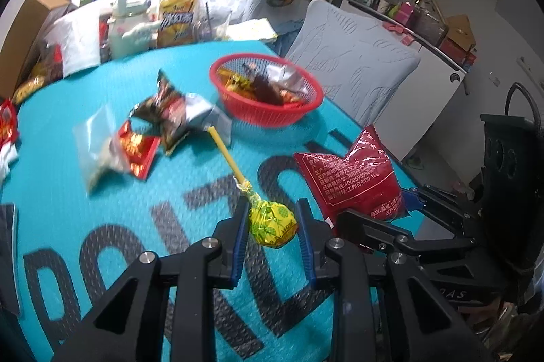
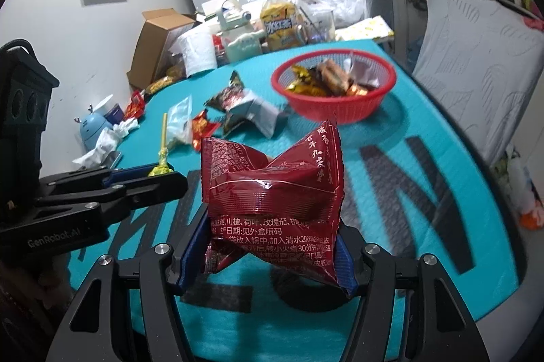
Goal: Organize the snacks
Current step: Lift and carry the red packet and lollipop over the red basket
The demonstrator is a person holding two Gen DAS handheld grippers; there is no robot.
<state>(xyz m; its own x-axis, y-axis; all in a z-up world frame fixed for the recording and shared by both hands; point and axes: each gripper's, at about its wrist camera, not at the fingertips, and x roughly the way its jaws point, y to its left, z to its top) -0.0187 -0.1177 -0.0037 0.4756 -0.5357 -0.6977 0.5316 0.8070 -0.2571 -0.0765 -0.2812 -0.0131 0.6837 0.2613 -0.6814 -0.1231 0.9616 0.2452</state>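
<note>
L gripper is clamped on a yellow lollipop, stick pointing off to 11 o'clock. R gripper is pinching a dark red packet w/ its pads pressed on both sides. Both are held up over the teal bench. Red basket w/ snacks sits around 12 o'clock, loose wrappers at 10.

black tongs, blue finger pads, silver screws; other tongs alike; "genrobot.ai" lettering on side.
</note>
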